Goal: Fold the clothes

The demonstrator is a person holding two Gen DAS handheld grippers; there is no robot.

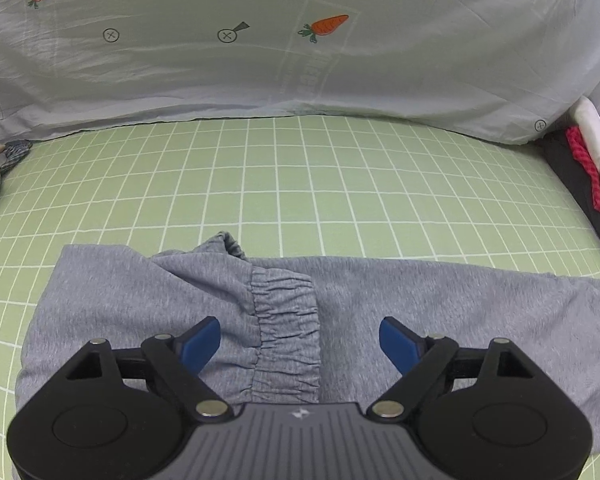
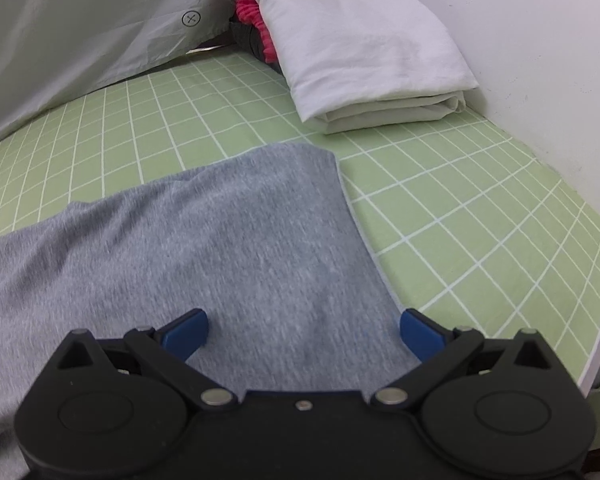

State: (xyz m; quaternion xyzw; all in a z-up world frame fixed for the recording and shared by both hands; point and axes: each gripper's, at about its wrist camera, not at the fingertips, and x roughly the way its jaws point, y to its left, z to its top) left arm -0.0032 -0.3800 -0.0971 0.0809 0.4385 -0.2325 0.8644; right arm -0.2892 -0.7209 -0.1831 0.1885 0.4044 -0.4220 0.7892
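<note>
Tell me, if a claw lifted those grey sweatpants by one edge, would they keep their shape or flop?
The grey sweatpants would probably flop: they lie limp and creased on the green checked sheet. The gathered elastic cuff looks thicker, so likely easier to pinch. They seem soft, not slippery.

A bedroom at home; a bed with a green checked sheet (image 1: pixel 300 184); a carrot-print quilt (image 1: pixel 260 60); folded white bedding (image 2: pixel 360 48) by the wall (image 2: pixel 540 40).
</note>
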